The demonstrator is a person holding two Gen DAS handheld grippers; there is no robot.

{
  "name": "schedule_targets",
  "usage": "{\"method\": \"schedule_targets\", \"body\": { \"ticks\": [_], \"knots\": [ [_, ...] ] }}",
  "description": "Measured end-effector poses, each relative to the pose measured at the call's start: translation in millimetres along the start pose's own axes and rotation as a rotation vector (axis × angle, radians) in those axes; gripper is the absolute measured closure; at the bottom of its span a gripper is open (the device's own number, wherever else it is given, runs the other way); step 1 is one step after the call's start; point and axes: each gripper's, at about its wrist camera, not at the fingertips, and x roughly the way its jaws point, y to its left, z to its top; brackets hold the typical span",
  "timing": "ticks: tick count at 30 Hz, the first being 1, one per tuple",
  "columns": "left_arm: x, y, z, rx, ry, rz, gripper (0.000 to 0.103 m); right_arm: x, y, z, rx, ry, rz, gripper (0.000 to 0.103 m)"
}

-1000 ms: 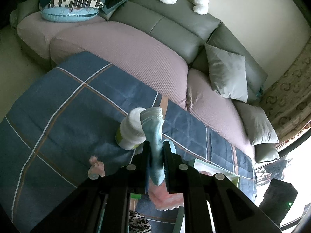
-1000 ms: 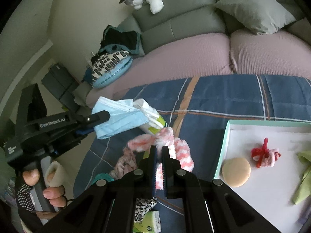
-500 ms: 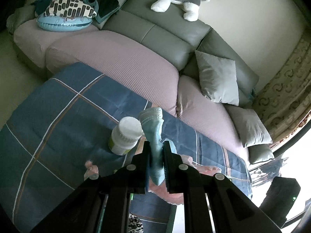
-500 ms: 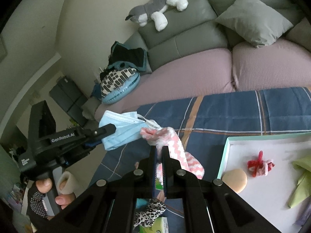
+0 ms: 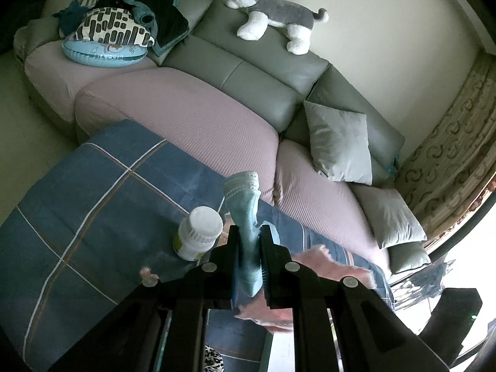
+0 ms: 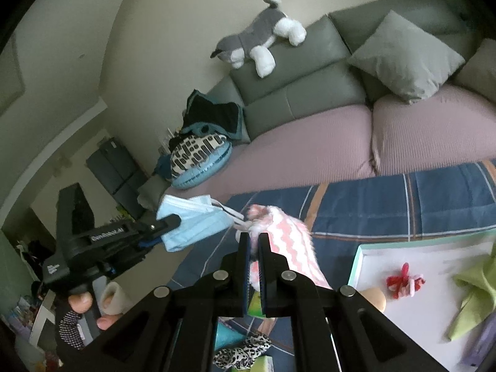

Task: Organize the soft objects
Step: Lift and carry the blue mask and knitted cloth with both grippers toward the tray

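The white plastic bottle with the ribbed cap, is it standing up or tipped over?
Standing up: the white plastic bottle rests base-down on the blue plaid blanket, cap on top.

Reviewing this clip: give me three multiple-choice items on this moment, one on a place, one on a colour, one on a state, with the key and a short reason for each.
1. Where is the plush dog?
A. on top of the sofa backrest
B. in the white tray
C. on the blue blanket

2. What colour is the face mask in the left tongs?
A. green
B. light blue
C. red

3. What state are the right tongs in?
A. open with nothing between them
B. shut on the pink-and-white cloth
C. shut on a bottle

Key:
1 A: both views show it lying along the grey backrest.
2 B: the right wrist view shows its pale blue pleats.
3 B: the zigzag cloth is pinched between the jaws and hangs above the blanket.
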Motion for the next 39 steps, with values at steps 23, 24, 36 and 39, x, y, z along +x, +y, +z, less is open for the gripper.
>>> {"method": "schedule_targets", "body": {
  "ticks": [23,24,36,39],
  "knots": [
    [13.1,-69.1,-17.0,0.134,0.051,-0.163,0.091,-123.4,-23.9,23.5,0.025,-0.286,-0.181,0.098],
    [15.7,-74.6,-19.5,0.146,0.058,-0.170,0.091,-130.9,-28.0,23.5,0.034,-0.300,-0.200,0.098],
    [53.9,-137.7,-60.2,0.287,0.192,-0.269,0.091,-193.4,-69.1,19.8,0.131,-0.393,-0.345,0.098],
    [67.8,-150.6,-71.4,0.311,0.237,-0.293,0.091,-196.0,-77.2,19.6,0.151,-0.392,-0.349,0.098]
  ]
}}
